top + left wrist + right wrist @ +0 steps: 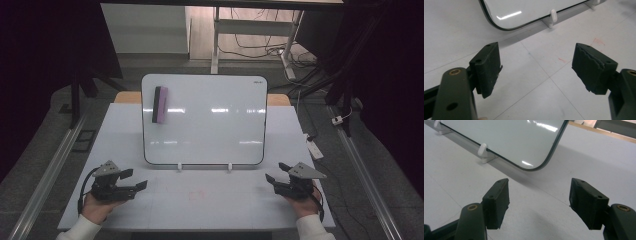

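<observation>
A white board (210, 125) stands upright on two small white feet (179, 167) at the middle of the white table (200, 205). A purple and black eraser (159, 104) sticks to its upper left corner. My left gripper (138, 179) rests low at the table's front left, open, with nothing between its jaws. In the left gripper view, the gripper (536, 57) points at the board's lower left corner (499, 23). My right gripper (274, 171) sits at the front right, open and empty. In the right gripper view, the gripper (539, 190) faces the board's lower right corner (534, 165).
A faint red mark (196, 194) lies on the table between the grippers, front of centre. Beyond the table stand desk legs (216, 40) and loose cables (260, 50) on the floor. A white power strip (315, 148) lies on the floor at the right.
</observation>
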`<action>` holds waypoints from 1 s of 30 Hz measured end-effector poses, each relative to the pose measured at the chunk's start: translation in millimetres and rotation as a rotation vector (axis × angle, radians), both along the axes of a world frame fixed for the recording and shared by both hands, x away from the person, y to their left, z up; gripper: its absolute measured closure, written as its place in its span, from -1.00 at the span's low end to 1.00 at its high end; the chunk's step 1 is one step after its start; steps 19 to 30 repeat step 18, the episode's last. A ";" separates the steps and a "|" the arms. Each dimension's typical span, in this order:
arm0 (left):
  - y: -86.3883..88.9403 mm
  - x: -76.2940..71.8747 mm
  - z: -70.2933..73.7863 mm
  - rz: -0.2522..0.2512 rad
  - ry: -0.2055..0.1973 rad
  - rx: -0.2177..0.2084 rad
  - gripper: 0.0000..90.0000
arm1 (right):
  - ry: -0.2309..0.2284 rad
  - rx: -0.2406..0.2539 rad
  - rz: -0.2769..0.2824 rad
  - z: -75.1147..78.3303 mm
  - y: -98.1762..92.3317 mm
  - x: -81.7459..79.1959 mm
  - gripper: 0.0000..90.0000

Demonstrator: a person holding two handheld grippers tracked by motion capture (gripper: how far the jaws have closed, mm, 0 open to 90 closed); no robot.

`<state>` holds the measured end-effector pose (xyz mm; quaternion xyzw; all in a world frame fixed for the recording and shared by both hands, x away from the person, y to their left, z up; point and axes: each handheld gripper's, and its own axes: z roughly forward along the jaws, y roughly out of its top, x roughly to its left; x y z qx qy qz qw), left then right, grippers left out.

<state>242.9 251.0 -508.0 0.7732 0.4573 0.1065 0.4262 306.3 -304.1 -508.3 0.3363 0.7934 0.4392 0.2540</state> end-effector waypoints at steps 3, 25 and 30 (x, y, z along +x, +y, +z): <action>0.1 -0.2 0.2 0.001 -0.002 -0.001 -0.47 | -0.001 0.003 -0.001 0.3 -0.1 0.2 -0.30; 1.1 -0.4 0.6 0.006 -0.006 -0.006 -0.48 | -0.003 -0.006 0.005 0.0 0.7 0.2 -0.29; 1.1 -0.4 0.6 0.006 -0.006 -0.006 -0.48 | -0.003 -0.006 0.005 0.0 0.7 0.2 -0.29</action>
